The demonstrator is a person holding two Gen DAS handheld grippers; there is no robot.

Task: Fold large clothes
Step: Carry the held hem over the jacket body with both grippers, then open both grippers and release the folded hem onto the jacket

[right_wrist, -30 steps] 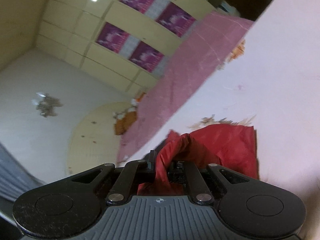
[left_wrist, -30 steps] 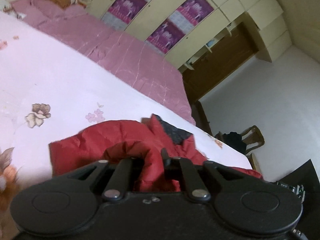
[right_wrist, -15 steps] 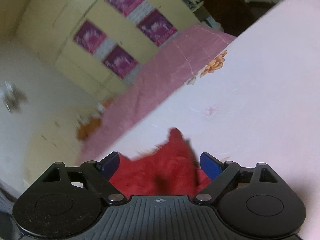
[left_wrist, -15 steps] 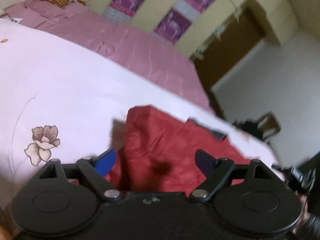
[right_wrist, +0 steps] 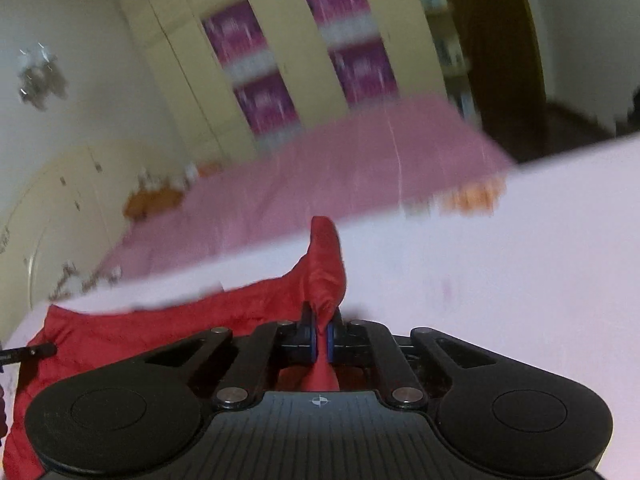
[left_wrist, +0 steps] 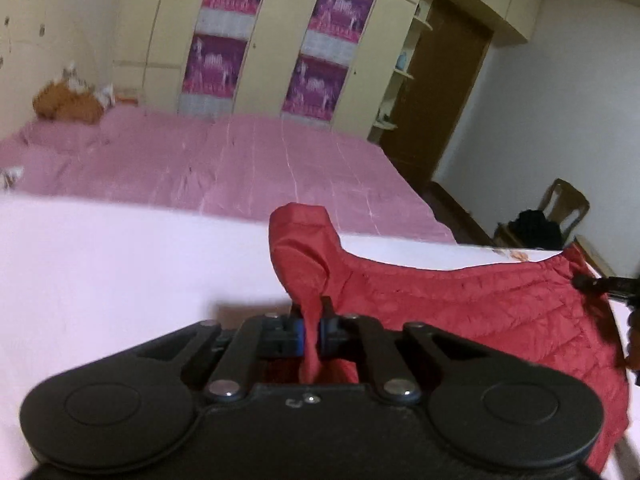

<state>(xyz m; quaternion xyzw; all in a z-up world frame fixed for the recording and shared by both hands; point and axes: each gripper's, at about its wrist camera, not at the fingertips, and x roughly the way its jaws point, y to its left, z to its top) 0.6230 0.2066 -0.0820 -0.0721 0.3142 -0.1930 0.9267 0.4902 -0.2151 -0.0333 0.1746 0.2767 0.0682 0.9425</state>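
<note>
While the left wrist view is sharp enough to show a wooden chair point(left_wrist: 564, 208) at 3 o'clock with something dark piled on it and a brown door point(left_wrist: 444, 92) at 1 o'clock, the right wrist view is blurred and gives instead a pale wall with a glinting fitting point(right_wrist: 38, 74) at 10 o'clock. Both views share the wardrobe point(left_wrist: 280, 40) with four purple panels and the pink bedspread point(left_wrist: 240, 168) behind the pale floral sheet point(left_wrist: 100, 272).

One red quilted jacket point(left_wrist: 480, 312) lies on that sheet — it spreads from the left tongs point(left_wrist: 311, 330) toward 3 o'clock, and in the other view from the right tongs point(right_wrist: 319, 340) toward 9 o'clock. Each pair of tongs is clamped tight on a pinched fold of the jacket's edge, the red cloth bunching up just ahead of the blue pads point(left_wrist: 298, 330) toward 12 o'clock and trailing back between the fingers. In each view the tip of the opposite tongs shows at the far edge of the jacket — right edge in the left view, left edge in the right.

Counted: one jacket, two tongs, one chair, one orange-brown soft heap point(left_wrist: 68, 104) at the bed's head.
</note>
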